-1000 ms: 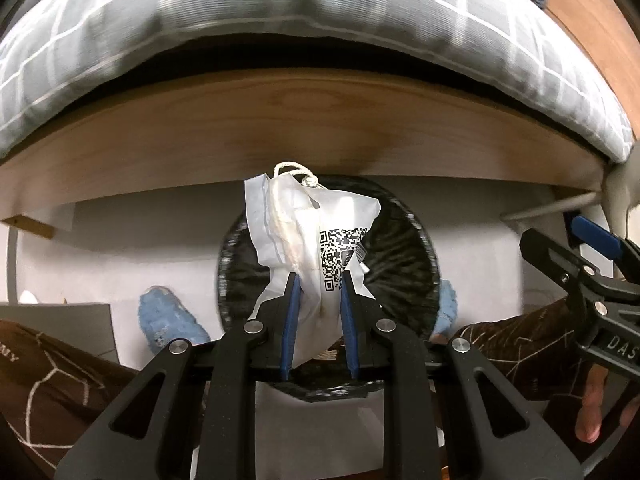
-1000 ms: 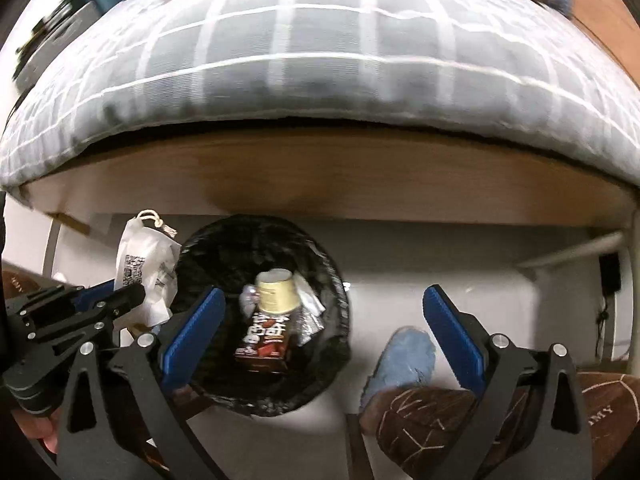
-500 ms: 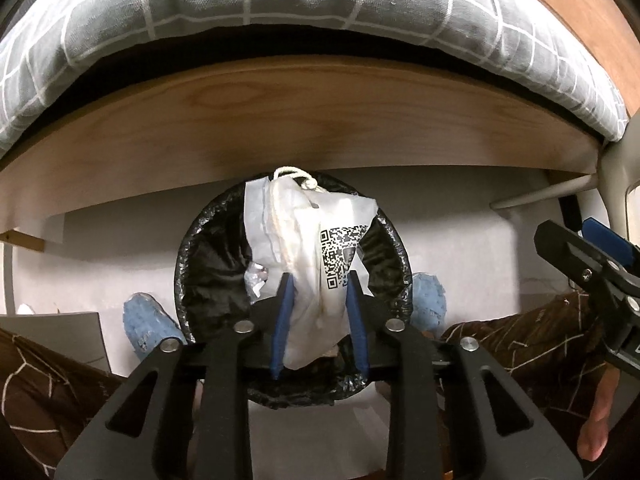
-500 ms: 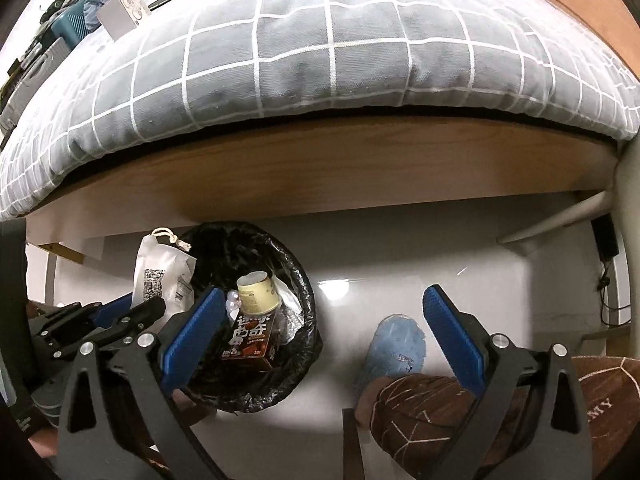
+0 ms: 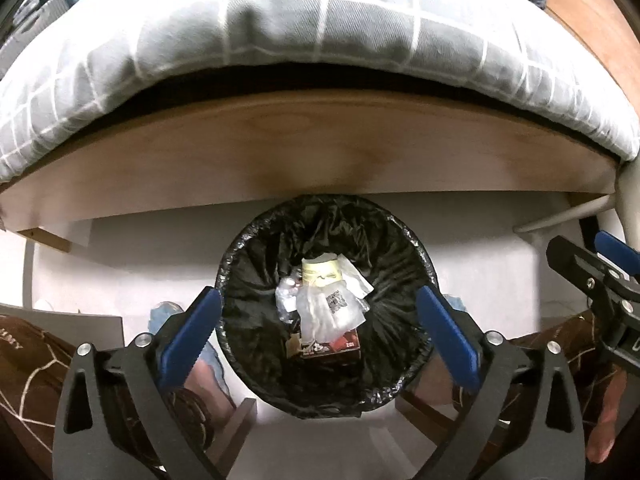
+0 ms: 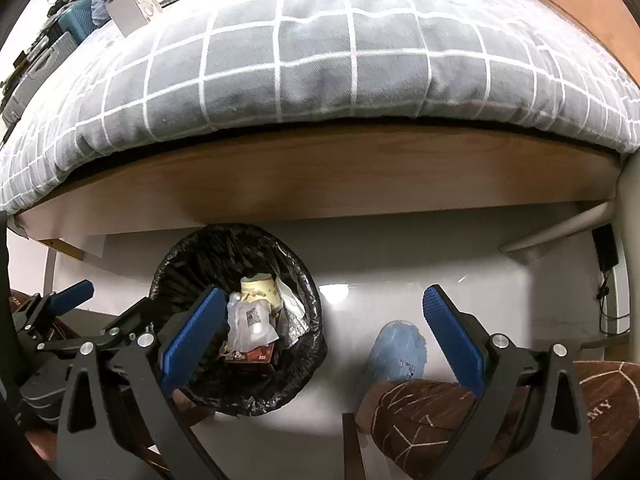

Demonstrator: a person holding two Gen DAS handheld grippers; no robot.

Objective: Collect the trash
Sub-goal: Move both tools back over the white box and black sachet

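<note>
A round bin lined with a black bag (image 5: 248, 264) stands on the pale floor under the bed edge; it also shows in the right wrist view (image 6: 176, 260). Inside lies the white pouch with a QR code (image 5: 328, 316) on top of a paper cup (image 5: 320, 274) and a brown carton (image 5: 340, 348); the pouch shows in the right wrist view too (image 6: 250, 322). My left gripper (image 5: 320, 336) is open and empty above the bin. My right gripper (image 6: 320, 336) is open and empty, to the right of the bin.
A wooden bed frame (image 6: 320, 176) with a grey checked duvet (image 6: 320, 48) overhangs the bin. A blue slipper (image 6: 396, 350) and the person's brown trouser legs (image 6: 460, 412) are beside the bin. A power strip (image 6: 606, 246) sits at the far right.
My left gripper opened and let go of the white pouch, which dropped into the bin. The right gripper stayed open.
</note>
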